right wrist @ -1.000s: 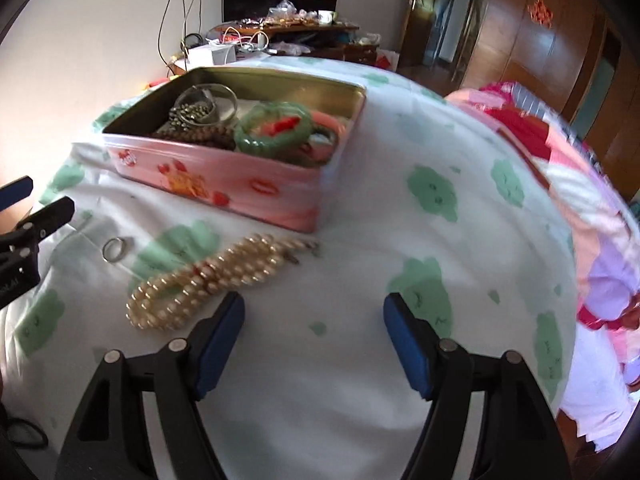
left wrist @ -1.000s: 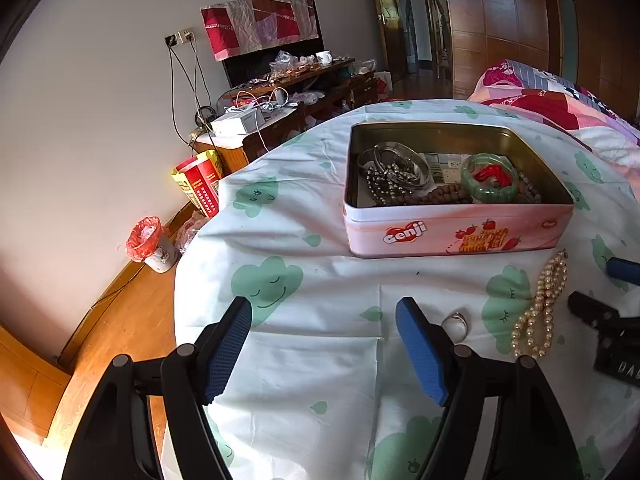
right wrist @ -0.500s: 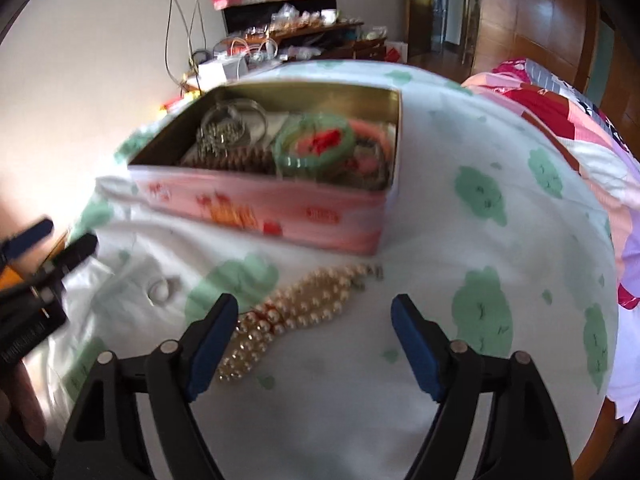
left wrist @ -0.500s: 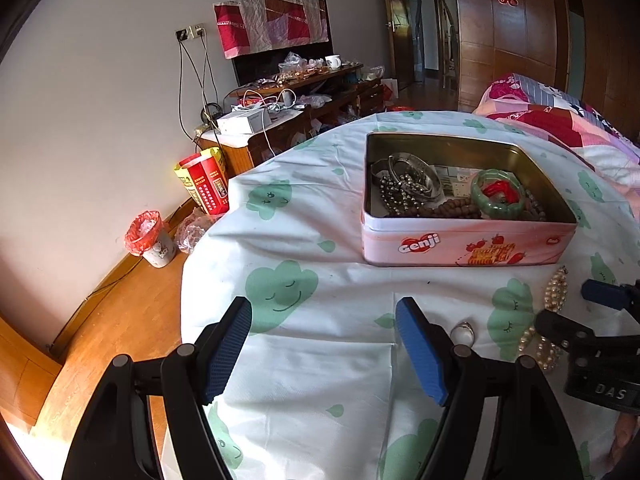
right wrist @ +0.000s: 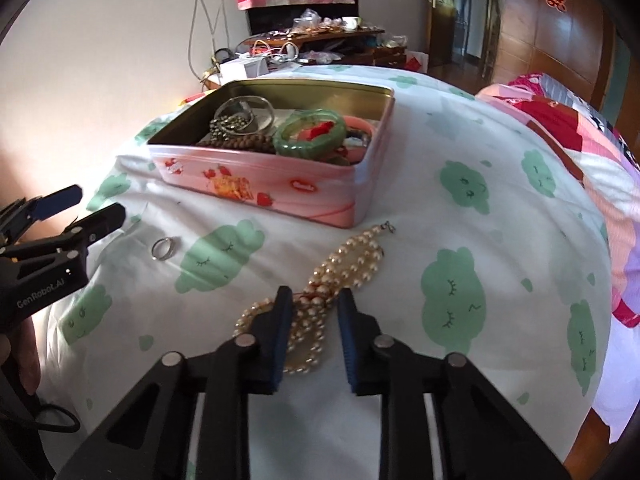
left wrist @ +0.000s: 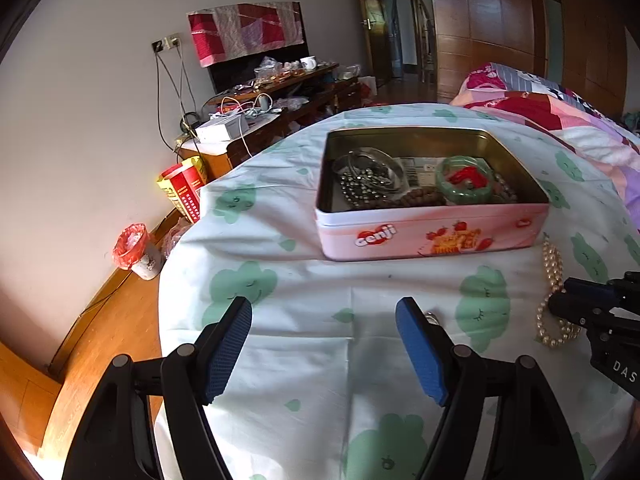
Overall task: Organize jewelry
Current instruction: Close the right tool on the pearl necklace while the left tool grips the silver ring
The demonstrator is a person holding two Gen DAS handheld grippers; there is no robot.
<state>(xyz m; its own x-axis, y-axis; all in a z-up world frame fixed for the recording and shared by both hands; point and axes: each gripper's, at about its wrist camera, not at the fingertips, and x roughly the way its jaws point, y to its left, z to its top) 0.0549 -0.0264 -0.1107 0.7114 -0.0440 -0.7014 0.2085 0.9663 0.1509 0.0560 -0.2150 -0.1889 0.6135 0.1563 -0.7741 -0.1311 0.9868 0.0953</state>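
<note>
Left wrist view: left gripper point(left wrist: 324, 320) wide open, empty, above the table point(left wrist: 304, 280). Thin metal ring point(left wrist: 433, 317) just beside its right finger. Pink rectangular tin point(left wrist: 432, 236) ahead, holding beads and a glossy green bangle point(left wrist: 464, 184).

Right wrist view: right gripper point(right wrist: 314, 306) partly closed, straddling the pearl necklace point(right wrist: 344, 268), not clamped yet. Tin point(right wrist: 280, 188) ahead-left. Beads are round and slippery: pinch the bunched middle, squeeze fully, then lift slowly so strands don't slide out.

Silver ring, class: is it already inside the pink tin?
No: the silver ring lies on the cloud-print cloth, outside and apart from the pink tin.
</note>
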